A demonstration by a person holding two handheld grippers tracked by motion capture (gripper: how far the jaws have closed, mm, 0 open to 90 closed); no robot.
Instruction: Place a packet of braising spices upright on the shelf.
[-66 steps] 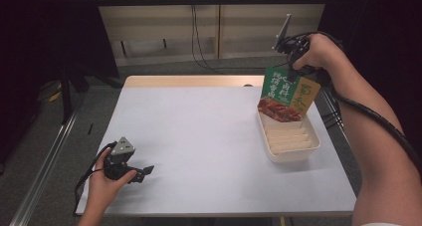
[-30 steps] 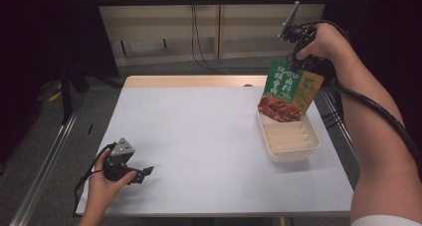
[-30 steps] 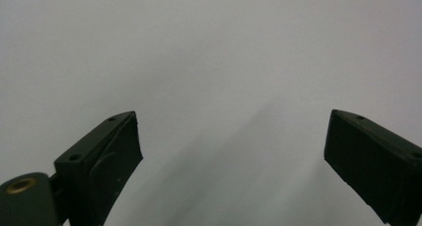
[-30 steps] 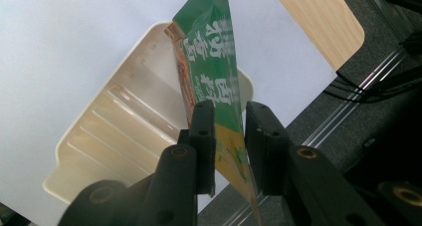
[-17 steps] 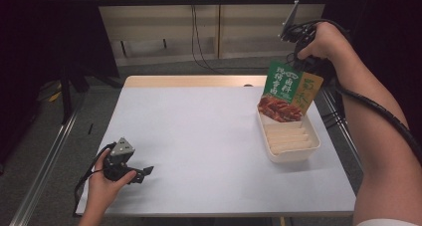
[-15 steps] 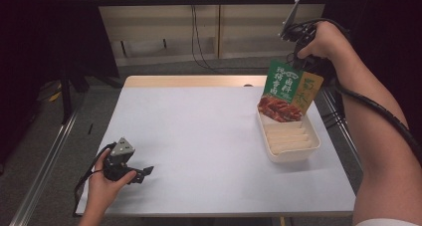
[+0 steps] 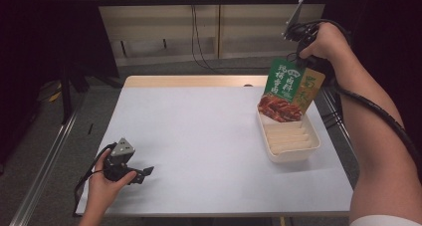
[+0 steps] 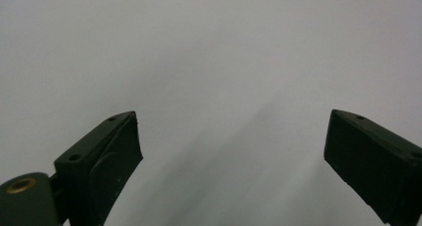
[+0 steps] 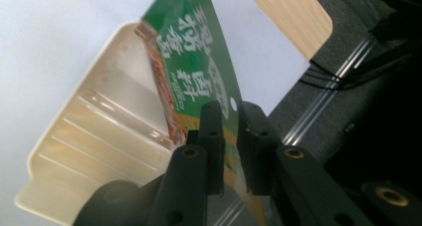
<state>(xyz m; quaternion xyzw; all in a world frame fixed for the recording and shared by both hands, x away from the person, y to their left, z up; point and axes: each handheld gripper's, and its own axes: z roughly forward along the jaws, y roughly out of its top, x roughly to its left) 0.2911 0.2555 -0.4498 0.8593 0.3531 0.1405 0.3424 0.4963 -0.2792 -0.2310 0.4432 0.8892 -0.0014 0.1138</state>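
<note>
My right gripper [image 7: 300, 65] is held up over the table's far right, shut on the top edge of a green snack packet [image 7: 287, 89]. The packet [image 9: 191, 61] hangs tilted, with a picture of red food on it. Its lower end is over the far end of a white ribbed tray [image 7: 293, 155]; I cannot tell whether they touch. In the right gripper view the gripper [image 9: 230, 109] pinches the packet beside its hang hole; its jaws have just eased open slightly with the packet still between them. My left gripper [image 7: 144, 172] rests at the table's front left, open [image 8: 234, 136], with nothing between its fingers.
The tray [image 9: 35, 193] lies near the table's right edge, with a metal rail and cables [image 9: 328, 81] on the floor beyond it. A wooden strip [image 7: 194, 80] runs along the table's far edge. The white tabletop [image 7: 199, 136] stretches between the two hands.
Since the earliest frame my right hand has lifted the packet a little higher over the tray. Over the last second nothing visibly moves, and the left hand stays put.
</note>
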